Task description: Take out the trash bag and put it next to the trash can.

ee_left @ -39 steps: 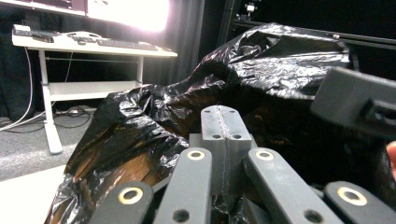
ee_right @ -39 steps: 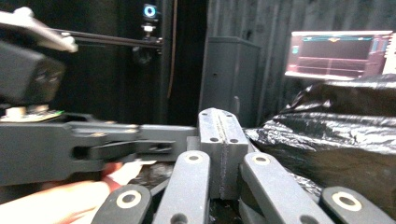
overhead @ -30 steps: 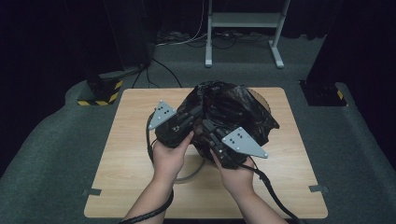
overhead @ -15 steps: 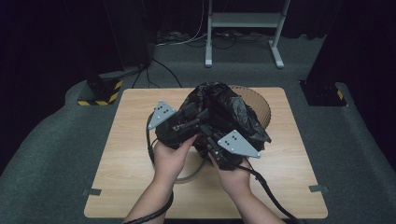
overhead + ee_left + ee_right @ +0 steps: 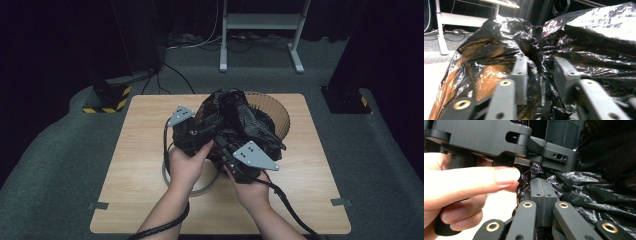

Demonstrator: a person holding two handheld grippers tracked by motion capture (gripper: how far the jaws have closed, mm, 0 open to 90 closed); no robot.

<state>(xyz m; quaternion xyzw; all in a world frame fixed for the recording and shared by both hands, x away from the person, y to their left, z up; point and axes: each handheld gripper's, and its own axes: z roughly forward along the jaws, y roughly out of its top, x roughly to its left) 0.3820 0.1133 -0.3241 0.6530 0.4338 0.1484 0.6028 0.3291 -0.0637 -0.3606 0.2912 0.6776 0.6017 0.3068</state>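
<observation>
On the left, the left claw (image 5: 207, 131) sits against the near-left flank of the black plastic bag (image 5: 240, 120). In the left gripper view its jaws stand apart with a crumpled ridge of film (image 5: 537, 62) running between them. They have just been closing, but whether the pads already pinch that fold I cannot tell. The bag is thin, glossy and heavily creased, with bright highlights on every wrinkle. It will likely be very light, limp and slippery, and it could tear if dragged across an edge. A bunched fold or the rim hem probably gives a firmer hold than a flat, taut stretch.

In the middle, the bag is draped over a round ribbed basket (image 5: 277, 112) of tan slats, which looks stiff, standing at the far centre of the pale wood-grain desk (image 5: 145, 150).

To the right, the right claw (image 5: 543, 195) has its jaws pressed together; bag film lies around the tips, and I see none caught between them.
</observation>
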